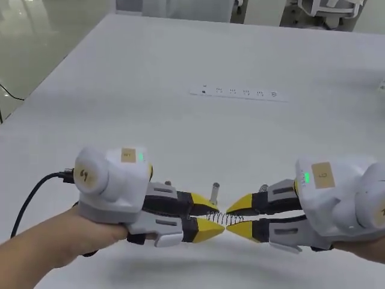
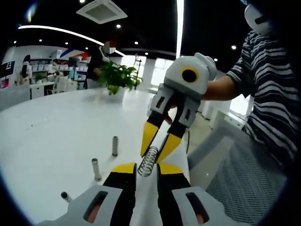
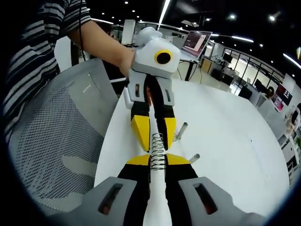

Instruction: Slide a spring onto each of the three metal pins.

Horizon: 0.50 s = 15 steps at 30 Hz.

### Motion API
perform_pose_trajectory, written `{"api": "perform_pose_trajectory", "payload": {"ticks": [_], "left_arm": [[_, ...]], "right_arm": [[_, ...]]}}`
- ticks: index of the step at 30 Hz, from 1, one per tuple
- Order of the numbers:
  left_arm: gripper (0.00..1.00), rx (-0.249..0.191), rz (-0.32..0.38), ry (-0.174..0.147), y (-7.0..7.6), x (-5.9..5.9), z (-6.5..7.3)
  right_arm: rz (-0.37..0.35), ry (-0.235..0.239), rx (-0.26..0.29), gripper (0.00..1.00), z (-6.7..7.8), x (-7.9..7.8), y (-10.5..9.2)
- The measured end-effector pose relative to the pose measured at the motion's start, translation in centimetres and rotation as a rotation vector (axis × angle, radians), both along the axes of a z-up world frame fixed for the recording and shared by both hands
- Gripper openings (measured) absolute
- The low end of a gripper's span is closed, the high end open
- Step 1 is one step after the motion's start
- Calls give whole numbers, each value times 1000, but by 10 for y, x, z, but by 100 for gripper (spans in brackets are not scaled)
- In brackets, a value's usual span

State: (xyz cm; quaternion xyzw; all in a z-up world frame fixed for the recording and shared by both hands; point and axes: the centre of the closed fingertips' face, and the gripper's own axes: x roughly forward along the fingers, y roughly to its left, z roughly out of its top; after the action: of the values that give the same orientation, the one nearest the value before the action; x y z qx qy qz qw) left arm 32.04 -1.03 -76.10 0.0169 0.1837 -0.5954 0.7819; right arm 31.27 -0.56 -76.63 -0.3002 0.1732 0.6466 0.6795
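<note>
A small steel spring (image 1: 225, 217) hangs level above the white table, its two ends caught between the yellow tips of both grippers. My left gripper (image 1: 220, 219) comes in from the left and my right gripper (image 1: 230, 219) from the right, tip to tip. In the left gripper view the spring (image 2: 149, 160) runs from my left gripper (image 2: 146, 169) up into the right gripper (image 2: 154, 151). In the right gripper view the spring (image 3: 158, 150) sits in my right gripper (image 3: 157, 161). Short metal pins (image 2: 114, 146) (image 2: 96, 168) (image 2: 65, 195) stand upright on the table; one pin (image 1: 215, 192) is just behind the tips.
The white table (image 1: 180, 120) stretches far ahead, with a flush row of power sockets (image 1: 240, 93) near its middle. A black cable (image 1: 33, 192) trails from the left gripper. A grey mesh chair (image 3: 61, 136) and a person's striped sleeve (image 2: 263, 89) are close behind the grippers.
</note>
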Motion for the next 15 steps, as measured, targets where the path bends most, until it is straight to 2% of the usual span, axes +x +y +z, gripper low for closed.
{"api": "perform_pose_trajectory", "payload": {"ticks": [15], "left_arm": [[3, -4, -26, -31, 0, -3, 3]], "right_arm": [[10, -3, -5, 8, 1, -2, 0]]}}
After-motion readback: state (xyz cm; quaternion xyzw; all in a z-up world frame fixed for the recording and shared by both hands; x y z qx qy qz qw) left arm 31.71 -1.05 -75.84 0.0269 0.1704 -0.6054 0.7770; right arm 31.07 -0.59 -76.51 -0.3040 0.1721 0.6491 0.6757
